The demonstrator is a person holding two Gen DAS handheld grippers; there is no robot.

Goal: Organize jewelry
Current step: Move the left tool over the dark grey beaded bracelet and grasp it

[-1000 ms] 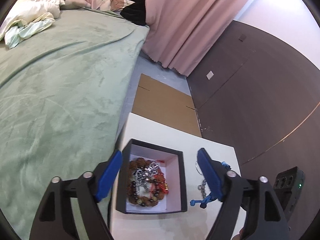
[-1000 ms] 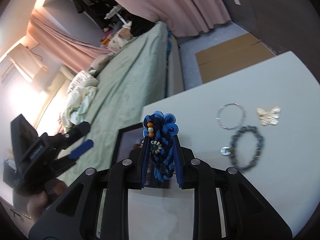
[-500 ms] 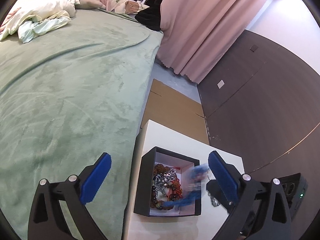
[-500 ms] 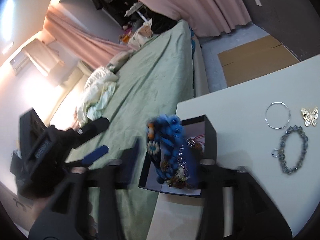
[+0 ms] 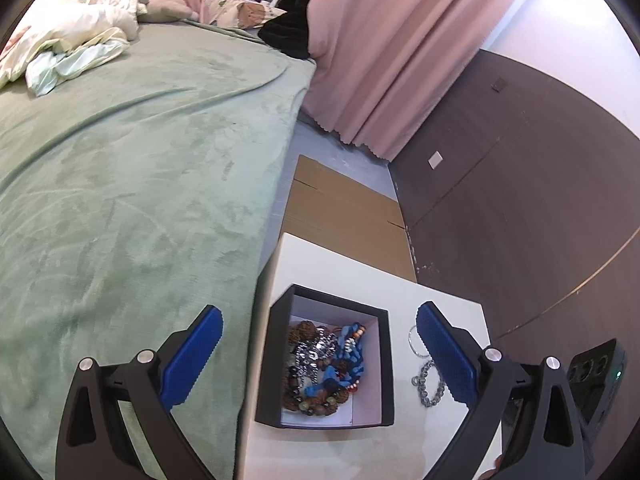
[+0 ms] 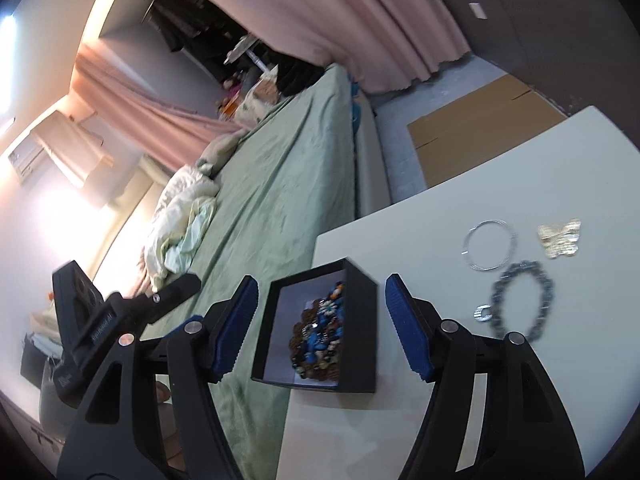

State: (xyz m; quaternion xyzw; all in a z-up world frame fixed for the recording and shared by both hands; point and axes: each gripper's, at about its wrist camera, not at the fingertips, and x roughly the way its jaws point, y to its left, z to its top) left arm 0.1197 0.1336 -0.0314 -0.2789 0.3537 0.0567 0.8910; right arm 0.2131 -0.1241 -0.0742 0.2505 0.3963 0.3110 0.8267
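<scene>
A black jewelry box (image 5: 384, 364) with a white lining sits at the near left edge of the white table (image 5: 340, 268). It holds brown bead bracelets, a silver piece and a blue beaded piece (image 5: 352, 356). The box also shows in the right wrist view (image 6: 360, 320). My left gripper (image 5: 318, 354) is open and empty, hovering over the box. My right gripper (image 6: 322, 328) is open and empty, just in front of the box. On the table lie a silver wire ring (image 6: 489, 249), a grey bead bracelet (image 6: 522, 300) and a gold butterfly (image 6: 560, 237).
A bed with a green blanket (image 5: 120, 184) runs along the table's left side. Flat cardboard (image 5: 344, 216) lies on the floor beyond the table. Pink curtains (image 5: 384, 48) and a dark wall panel (image 5: 520, 200) stand behind. The left gripper's body (image 6: 100, 320) shows at left.
My right gripper carried the blue beaded piece over the box, opened and let it go; it now lies in the box. My left gripper stayed open and drew back slightly.
</scene>
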